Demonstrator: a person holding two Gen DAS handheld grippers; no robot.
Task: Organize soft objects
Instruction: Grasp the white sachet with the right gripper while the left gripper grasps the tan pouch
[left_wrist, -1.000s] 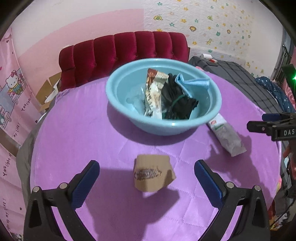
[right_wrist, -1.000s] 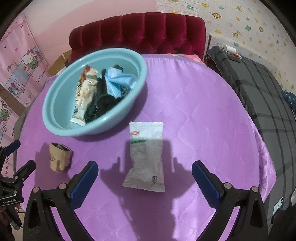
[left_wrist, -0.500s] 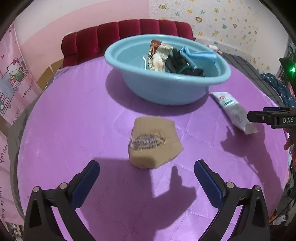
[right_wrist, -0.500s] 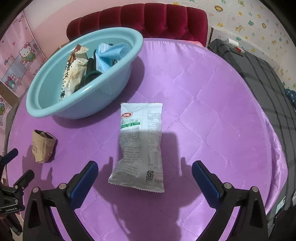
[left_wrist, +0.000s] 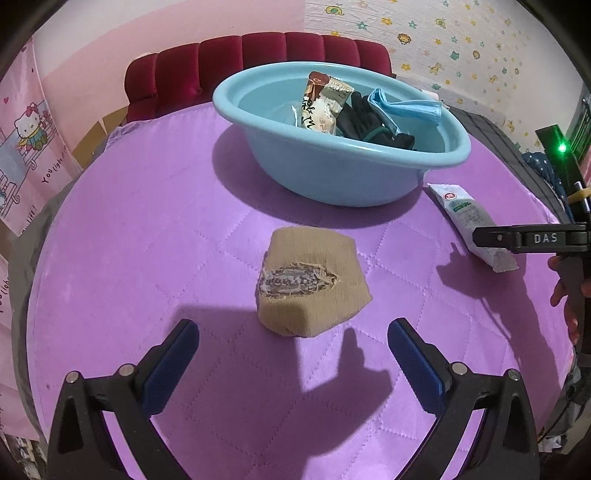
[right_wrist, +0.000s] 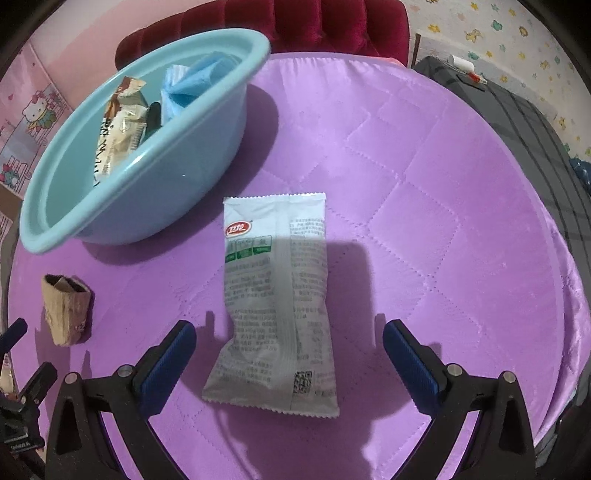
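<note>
A tan folded sock (left_wrist: 312, 282) with a worn patch lies on the purple quilted table (left_wrist: 147, 240), just ahead of my open left gripper (left_wrist: 293, 332). A white and green snack packet (right_wrist: 275, 295) lies lengthwise between the blue pads of my open right gripper (right_wrist: 290, 332), its near end reaching past the fingertips. The light blue basin (left_wrist: 343, 177) at the back holds a brown snack packet (left_wrist: 323, 107), black gloves (left_wrist: 369, 122) and a blue face mask (left_wrist: 410, 109). The sock (right_wrist: 66, 308) and basin (right_wrist: 192, 166) show at left in the right wrist view.
A red tufted sofa back (left_wrist: 258, 59) stands behind the table. A dark plaid bed (right_wrist: 535, 122) lies to the right. Pink cartoon hangings (left_wrist: 26, 147) cover the left wall. The other gripper's finger (left_wrist: 532, 238) and a hand (left_wrist: 565, 288) show at the right edge of the left wrist view.
Both grippers have dropped lower and closer to the table. The sock now sits nearer the left gripper, and the packet lies between the right gripper's fingers. Both stay open.
</note>
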